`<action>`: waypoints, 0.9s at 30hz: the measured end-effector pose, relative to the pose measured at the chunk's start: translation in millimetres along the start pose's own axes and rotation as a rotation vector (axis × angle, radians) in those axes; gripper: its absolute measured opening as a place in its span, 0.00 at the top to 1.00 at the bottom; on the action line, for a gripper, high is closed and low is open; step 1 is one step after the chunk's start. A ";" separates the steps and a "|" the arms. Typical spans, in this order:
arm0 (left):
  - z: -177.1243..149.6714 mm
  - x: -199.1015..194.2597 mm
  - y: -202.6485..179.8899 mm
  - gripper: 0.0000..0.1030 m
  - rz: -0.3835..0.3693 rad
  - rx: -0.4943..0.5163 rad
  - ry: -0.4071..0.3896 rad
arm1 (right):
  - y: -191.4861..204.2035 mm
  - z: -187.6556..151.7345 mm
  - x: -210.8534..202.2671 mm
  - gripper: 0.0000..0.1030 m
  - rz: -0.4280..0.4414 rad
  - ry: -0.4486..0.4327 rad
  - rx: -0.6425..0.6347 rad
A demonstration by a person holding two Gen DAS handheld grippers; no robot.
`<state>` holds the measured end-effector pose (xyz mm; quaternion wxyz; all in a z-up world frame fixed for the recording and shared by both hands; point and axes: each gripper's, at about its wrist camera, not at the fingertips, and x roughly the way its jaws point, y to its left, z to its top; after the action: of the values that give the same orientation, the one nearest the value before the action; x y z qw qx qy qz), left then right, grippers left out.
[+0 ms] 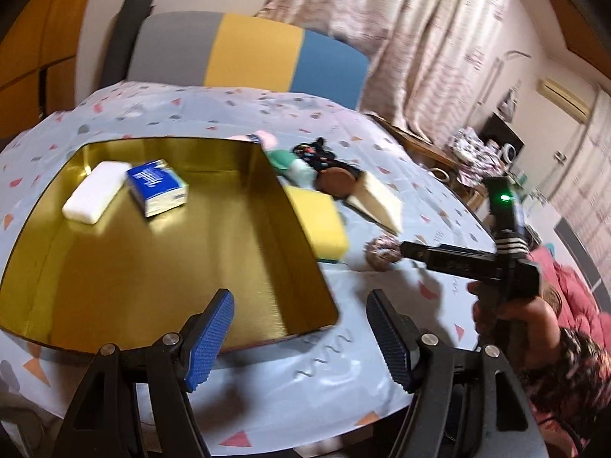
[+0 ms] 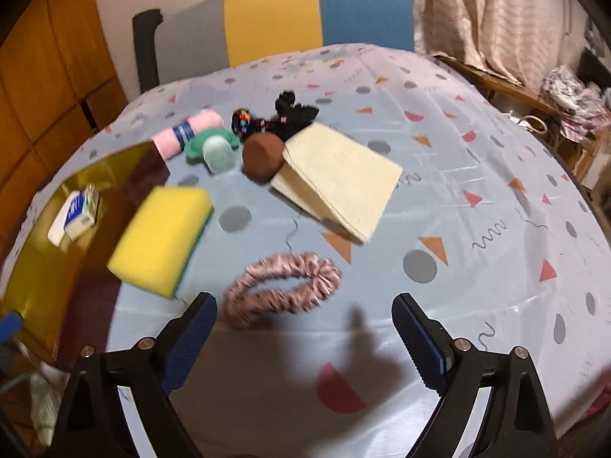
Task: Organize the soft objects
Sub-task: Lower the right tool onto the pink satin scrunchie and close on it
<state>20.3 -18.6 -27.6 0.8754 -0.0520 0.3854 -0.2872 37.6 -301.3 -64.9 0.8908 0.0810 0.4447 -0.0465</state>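
Note:
A gold tray (image 1: 114, 274) lies on the table and holds a white sponge (image 1: 95, 192) and a blue tissue pack (image 1: 158, 187). A yellow sponge (image 2: 162, 234) leans on the tray's right wall (image 2: 126, 206). A pink scrunchie (image 2: 282, 286) lies just ahead of my open, empty right gripper (image 2: 305, 336). That gripper also shows in the left wrist view (image 1: 410, 250), its tips at the scrunchie (image 1: 382, 253). My left gripper (image 1: 299, 337) is open and empty over the tray's near right corner.
Behind the yellow sponge lie a cream folded cloth (image 2: 340, 179), a brown round pad (image 2: 261, 154), a green plush (image 2: 214, 150), a pink rolled towel (image 2: 187, 131) and black hair ties (image 2: 278, 116). A grey, yellow and blue chair (image 2: 275, 23) stands at the far edge.

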 end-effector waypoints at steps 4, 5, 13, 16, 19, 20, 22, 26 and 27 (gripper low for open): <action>-1.6 3.1 -12.4 0.30 -0.010 0.002 0.014 | 2.5 6.2 11.2 0.00 0.041 0.016 -0.094; -2.1 4.1 -13.8 0.30 -0.009 -0.001 0.019 | 3.7 7.9 14.0 0.00 0.052 0.019 -0.108; -5.6 5.1 -25.0 0.30 0.011 -0.026 0.028 | 9.2 19.2 42.0 0.00 0.134 0.081 -0.165; -4.8 7.1 -28.4 0.30 0.016 -0.031 0.033 | 13.3 18.0 50.5 0.00 0.149 0.107 -0.211; -2.9 8.6 -31.4 0.30 0.020 -0.037 0.038 | 16.9 12.6 58.9 0.01 0.143 0.121 -0.265; -1.7 8.9 -32.8 0.30 0.022 -0.036 0.036 | 16.7 11.6 58.1 0.04 0.148 0.105 -0.274; 1.0 9.1 -35.7 0.30 0.025 -0.032 0.030 | 14.4 12.5 56.1 0.12 0.163 0.092 -0.268; 8.9 12.2 -41.6 0.30 0.026 -0.032 0.030 | 4.6 14.5 54.4 0.34 0.179 0.075 -0.236; 11.6 13.7 -43.8 0.30 0.027 -0.034 0.032 | 1.7 14.8 54.1 0.37 0.182 0.073 -0.228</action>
<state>15.6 -63.8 -14.7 0.8719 -0.0571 0.4046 -0.2697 82.0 -303.0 -99.2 0.8780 0.0207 0.4700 0.0884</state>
